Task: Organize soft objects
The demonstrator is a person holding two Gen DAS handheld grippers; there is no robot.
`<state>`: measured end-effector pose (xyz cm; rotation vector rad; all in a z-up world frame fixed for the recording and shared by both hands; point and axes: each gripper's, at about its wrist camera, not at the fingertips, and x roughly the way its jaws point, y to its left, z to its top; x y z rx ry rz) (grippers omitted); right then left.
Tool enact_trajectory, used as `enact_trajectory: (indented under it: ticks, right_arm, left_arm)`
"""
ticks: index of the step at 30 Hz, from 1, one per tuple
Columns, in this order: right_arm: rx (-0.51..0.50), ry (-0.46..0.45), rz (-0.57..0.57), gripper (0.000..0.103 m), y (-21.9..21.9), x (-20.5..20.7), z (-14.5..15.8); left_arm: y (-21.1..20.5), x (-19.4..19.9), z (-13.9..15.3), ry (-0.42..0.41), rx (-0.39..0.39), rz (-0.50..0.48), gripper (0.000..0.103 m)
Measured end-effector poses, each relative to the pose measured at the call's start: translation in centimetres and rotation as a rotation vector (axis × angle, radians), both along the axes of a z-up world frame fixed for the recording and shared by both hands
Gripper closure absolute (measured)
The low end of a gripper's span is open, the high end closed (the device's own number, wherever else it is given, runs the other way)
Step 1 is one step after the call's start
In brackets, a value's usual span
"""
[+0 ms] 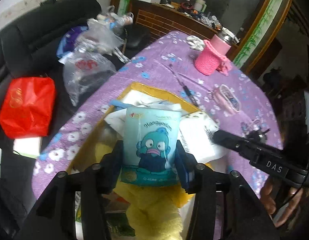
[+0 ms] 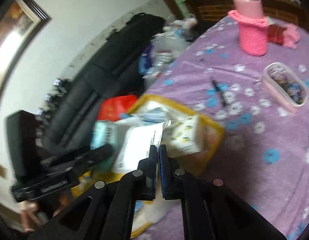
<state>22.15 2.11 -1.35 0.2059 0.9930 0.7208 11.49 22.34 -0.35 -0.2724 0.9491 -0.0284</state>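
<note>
My left gripper [image 1: 149, 150] is shut on a light-blue tissue pack [image 1: 152, 140] printed with a cartoon fish, held over a yellow-rimmed box [image 1: 146, 87] on the purple flowered tablecloth. The box holds white tissue packs [image 1: 194, 134] and a yellow plush [image 1: 154, 206]. My right gripper [image 2: 158, 150] has its jaws nearly together, pinched on the edge of a white packet [image 2: 138, 142] above the same box [image 2: 212, 124]. The blue pack [image 2: 103, 134] and left gripper finger [image 2: 84, 158] show at the left of the right wrist view.
A pink knitted bottle sleeve [image 1: 210, 58] [image 2: 252, 34], a pen [image 1: 189, 94], and a clear tub of small items [image 2: 284, 86] sit on the table. A black sofa [image 1: 34, 36] holds plastic bags [image 1: 84, 74] and a red bag [image 1: 26, 106].
</note>
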Motion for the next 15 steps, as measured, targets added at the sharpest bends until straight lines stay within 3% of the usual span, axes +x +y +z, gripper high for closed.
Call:
enact_trajectory:
  ticks: [2,4,5,8,15]
  right_arm:
    - [-0.045,-0.031,-0.032,0.086,0.2,0.1,0.4]
    - [-0.025,-0.039,-0.039,0.054,0.2,0.0,0.7]
    - [-0.003,-0.049,-0.048,0.049,-0.2,-0.2,1.0]
    - [-0.016,-0.104,-0.064,0.047,-0.5,-1.1,1.6]
    - [-0.073,-0.172,-0.089,0.039,-1.6,-4.0,3.4]
  left_arm:
    - [-0.5,-0.5,0.3,-0.030,0.037,-0.020,0.049]
    - [-0.6,-0.7,0.6,-0.035,0.018,-0.030,0.043]
    - [-0.5,-0.7,0.7,-0.041,0.009,-0.031,0.043]
    - [-0.7,-0.8,1.4,-0.063,0.011,-0.028,0.037]
    - [-2.1,-1.2,2.5,-0.112,0.046,-0.045,0.037]
